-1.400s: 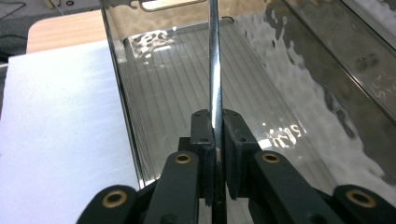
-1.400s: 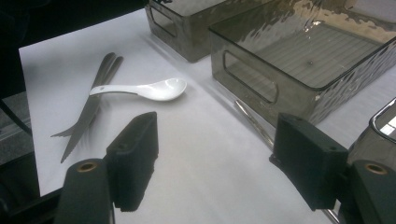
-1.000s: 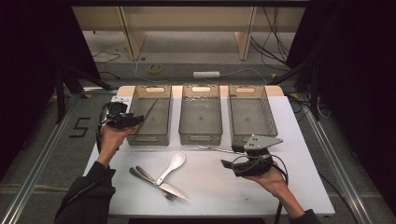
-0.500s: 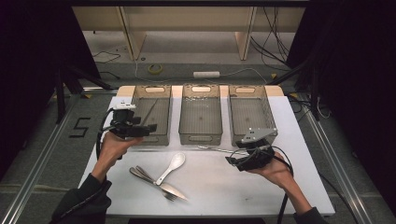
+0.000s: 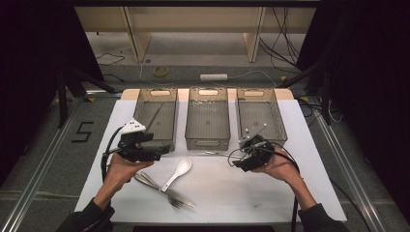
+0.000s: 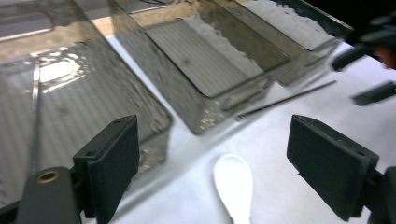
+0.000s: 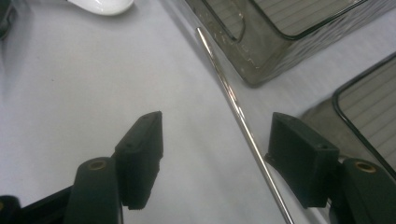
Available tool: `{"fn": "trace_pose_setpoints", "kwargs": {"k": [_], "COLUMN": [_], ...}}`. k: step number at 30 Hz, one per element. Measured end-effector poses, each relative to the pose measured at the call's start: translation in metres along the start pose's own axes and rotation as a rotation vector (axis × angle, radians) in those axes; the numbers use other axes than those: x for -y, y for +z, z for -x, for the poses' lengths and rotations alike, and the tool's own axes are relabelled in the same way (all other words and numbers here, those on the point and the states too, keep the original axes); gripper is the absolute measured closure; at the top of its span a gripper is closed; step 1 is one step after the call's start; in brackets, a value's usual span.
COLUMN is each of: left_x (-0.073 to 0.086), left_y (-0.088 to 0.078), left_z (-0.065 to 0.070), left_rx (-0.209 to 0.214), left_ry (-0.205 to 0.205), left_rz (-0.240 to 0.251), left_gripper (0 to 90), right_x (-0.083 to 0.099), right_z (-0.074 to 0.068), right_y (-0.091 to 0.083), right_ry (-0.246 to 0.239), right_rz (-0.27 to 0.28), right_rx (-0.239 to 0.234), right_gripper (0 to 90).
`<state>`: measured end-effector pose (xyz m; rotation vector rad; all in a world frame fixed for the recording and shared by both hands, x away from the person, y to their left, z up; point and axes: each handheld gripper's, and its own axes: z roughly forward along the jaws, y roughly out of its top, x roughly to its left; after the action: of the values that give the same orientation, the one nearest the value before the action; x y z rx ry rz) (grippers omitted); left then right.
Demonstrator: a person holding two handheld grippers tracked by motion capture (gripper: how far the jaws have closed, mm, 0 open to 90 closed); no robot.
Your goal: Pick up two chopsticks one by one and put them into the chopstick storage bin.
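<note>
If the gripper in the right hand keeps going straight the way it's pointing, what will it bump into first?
Probably the thin metal stick lying on the white table. It already runs between the open jaws of the right gripper. Beyond it stands the corner of the middle bin, though depth is hard to judge.

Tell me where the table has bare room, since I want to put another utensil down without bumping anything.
Free: the white table near its front edge, right of the fork, and the strip right of the right bin. Crowded: around the white spoon, and in front of the middle bin, where a thin metal rod lies.

Shiny metal chopstick (image 7: 236, 105) (glossy spoon (image 6: 234, 179))
</note>
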<state>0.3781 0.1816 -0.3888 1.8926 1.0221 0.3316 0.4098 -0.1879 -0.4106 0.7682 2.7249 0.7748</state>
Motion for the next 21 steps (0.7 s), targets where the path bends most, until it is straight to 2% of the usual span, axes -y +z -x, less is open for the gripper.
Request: {"fn": "trace_pose_setpoints", "kwargs": {"k": [11,21], "left_x": [0.024,0.033], "left_y": [0.004,0.003], "left_z": [0.021,0.033], "left_rx": [0.038,0.058], "left_ry": [0.042,0.075], "left_rz": [-0.018,-0.04], "left_gripper": [16.0,15.7], "right_x": [-0.011,-0.013], "right_z": [0.008,0.015], "right_y": [0.034,0.052], "right_ry": [-0.011,0.007], "right_rz": [-0.132,-0.195], "right_rx": [0.035,0.069], "right_gripper": [42.2,47.8]}}
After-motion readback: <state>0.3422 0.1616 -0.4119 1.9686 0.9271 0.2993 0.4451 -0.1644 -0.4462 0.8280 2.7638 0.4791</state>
